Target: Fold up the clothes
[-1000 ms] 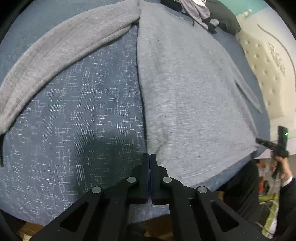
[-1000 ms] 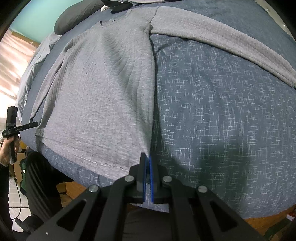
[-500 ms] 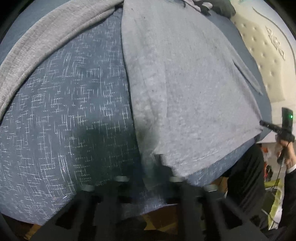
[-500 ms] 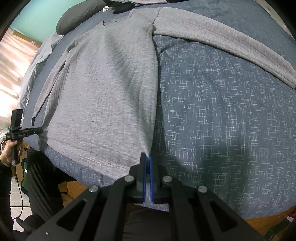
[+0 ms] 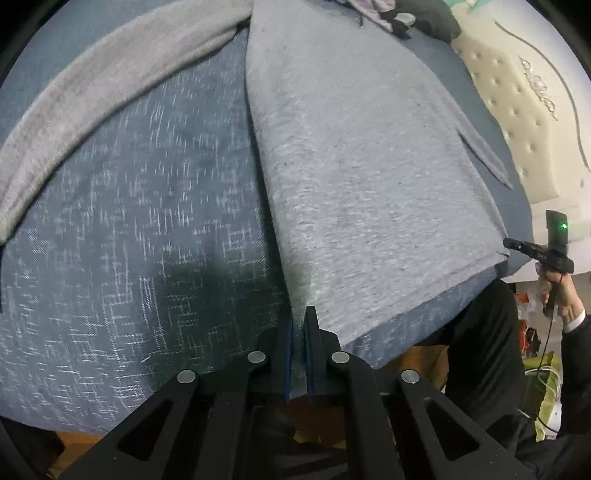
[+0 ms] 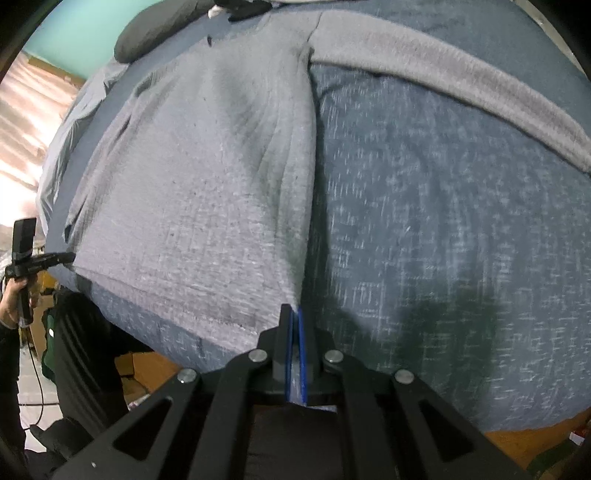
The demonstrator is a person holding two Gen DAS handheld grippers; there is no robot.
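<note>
A grey long-sleeved sweater (image 5: 369,177) lies flat on the blue patterned bedspread (image 5: 147,258), its hem at the bedspread's near edge and both sleeves spread outward. The left gripper (image 5: 298,332) is pinched shut on one lower hem corner, and the right gripper (image 6: 293,328) is pinched shut on the other corner (image 6: 291,295). The step in hand looks like the start of a bottom-to-top fold. The next move calls for lifting both corners together, keeping the hem taut and level, and carrying it toward the collar (image 6: 266,26).
</note>
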